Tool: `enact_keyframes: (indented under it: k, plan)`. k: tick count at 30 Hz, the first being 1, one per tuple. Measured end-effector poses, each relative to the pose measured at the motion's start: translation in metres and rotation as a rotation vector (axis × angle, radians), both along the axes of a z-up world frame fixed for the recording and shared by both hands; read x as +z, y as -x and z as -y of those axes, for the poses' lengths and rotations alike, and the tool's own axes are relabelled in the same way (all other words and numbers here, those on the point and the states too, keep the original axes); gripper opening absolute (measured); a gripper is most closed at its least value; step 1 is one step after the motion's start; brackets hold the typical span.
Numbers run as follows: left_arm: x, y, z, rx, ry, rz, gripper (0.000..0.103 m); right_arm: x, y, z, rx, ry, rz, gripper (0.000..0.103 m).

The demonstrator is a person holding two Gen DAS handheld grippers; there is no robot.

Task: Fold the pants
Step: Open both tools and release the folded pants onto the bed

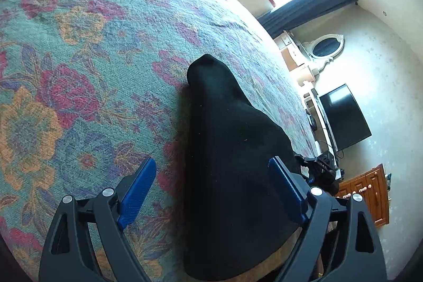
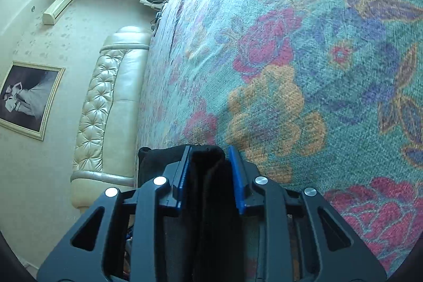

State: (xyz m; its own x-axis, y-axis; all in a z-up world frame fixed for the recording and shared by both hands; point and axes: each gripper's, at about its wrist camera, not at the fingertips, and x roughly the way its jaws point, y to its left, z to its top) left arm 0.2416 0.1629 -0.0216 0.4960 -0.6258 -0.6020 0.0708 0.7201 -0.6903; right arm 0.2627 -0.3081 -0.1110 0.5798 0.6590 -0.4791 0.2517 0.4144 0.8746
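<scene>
- Both grippers were seen above a wide bedspread (image 1: 92, 49) of green weave patterned with red, orange and purple flowers, which filled most of either view.
- Black pants (image 1: 232, 149) were found lying in a long bunched heap on that bedspread, narrowing to a rounded end further away, with the near end reaching the edge of the bed.
- Beyond the bed, a dark curtain (image 1: 309, 4) under a bright window, a flat dark screen (image 1: 343, 118), an oval white-framed mirror (image 1: 326, 46) and a wooden cabinet (image 1: 367, 192) were made out in the left wrist view; a cream tufted headboard (image 2: 105, 107), a framed picture (image 2: 29, 97) and a wall air conditioner (image 2: 59, 7) were shown in the right.
- The left gripper (image 1: 211, 184) was held with its blue pads (image 1: 137, 192) spread wide; the pants lay between them, and the far pad appeared to stand at the cloth's edge without pressing, though the dark fabric made contact hard to judge.
- The right gripper (image 2: 208, 176) was drawn nearly together, a thick fold of the black pants being pinched between its blue pads (image 2: 236, 176), with more cloth bulging out past the left one.
</scene>
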Motion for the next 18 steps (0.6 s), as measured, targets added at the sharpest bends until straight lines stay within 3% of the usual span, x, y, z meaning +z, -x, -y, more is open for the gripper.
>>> enact_keyframes:
  k: [6,14,18]
  plan:
    - [-0.019,0.000,0.008,-0.010,-0.039,-0.036,0.085,-0.001,0.001,0.002,0.004,0.017,0.015,0.024]
    - [-0.025,-0.002,0.009,-0.016,-0.034,-0.026,0.088,0.006,0.027,0.008,-0.014,0.001,0.069,0.044]
    - [-0.026,-0.004,0.016,-0.034,-0.066,-0.017,0.091,0.008,0.045,0.009,-0.009,0.008,0.070,0.047]
